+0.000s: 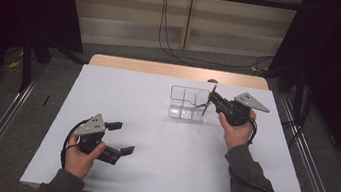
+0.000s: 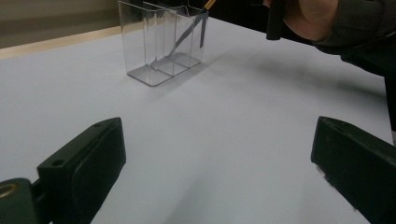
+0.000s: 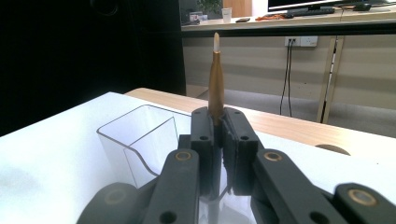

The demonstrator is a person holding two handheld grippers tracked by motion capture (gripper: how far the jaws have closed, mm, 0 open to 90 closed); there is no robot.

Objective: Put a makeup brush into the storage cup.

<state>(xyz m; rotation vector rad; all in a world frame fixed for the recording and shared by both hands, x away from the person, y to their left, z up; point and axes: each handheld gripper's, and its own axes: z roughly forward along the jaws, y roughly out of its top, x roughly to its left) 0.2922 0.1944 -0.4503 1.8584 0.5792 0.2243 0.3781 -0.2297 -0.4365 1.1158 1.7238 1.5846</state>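
While the right gripper clamps it: the pencil (image 3: pixel 215 77) stands nearly upright
Pencil look: slim, brown-gold shaft, pale tip on top; lower end reaches down into the organizer (image 1: pixel 181 101)
Pencil place: over the organizer's right end, far right part of the counter (image 1: pixel 152 139)
Organizer: clear plastic, split into compartments, open on top
Right gripper (image 1: pixel 212 100): jaws closed tight on the pencil
Left gripper (image 1: pixel 121 138): jaws wide apart, nothing between them, near the counter's left front
Writing: none readable on pencil or organizer
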